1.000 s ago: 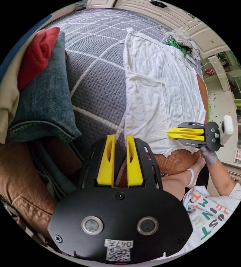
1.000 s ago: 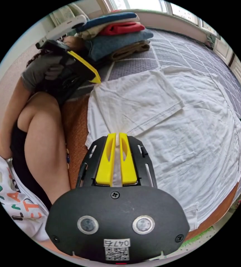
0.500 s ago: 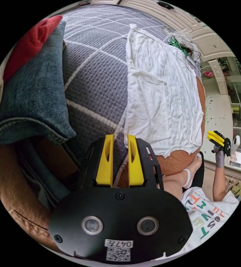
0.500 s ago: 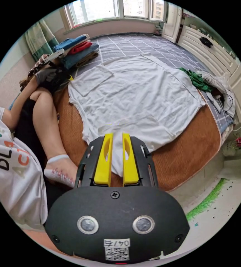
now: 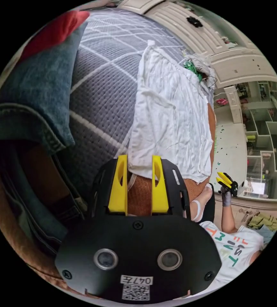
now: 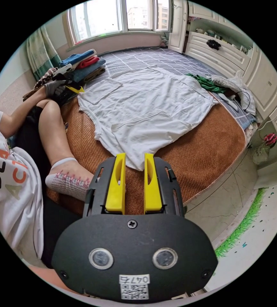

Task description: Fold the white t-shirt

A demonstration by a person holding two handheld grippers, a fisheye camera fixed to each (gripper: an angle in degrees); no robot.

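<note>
Both sleeves look turned in, body folds left, and your tongs are empty.

Nearest you, your right gripper (image 6: 132, 163) hangs with its jaws apart and nothing between them, just short of the near corner of the white t-shirt (image 6: 144, 105). Your left gripper (image 5: 139, 166) is likewise spread and holding nothing, with a corner of the shirt's edge lying just past its tips. The shirt lies flat, half on the brown woven mat (image 6: 205, 144) and half on the grey checked bedspread (image 6: 144, 57), and both sleeves appear folded onto the body. You have yet to bring the sides in and double the length. Beyond it sit the stack of folded clothes (image 6: 82, 65) and a loose pile of clothes (image 6: 221, 83).
</note>
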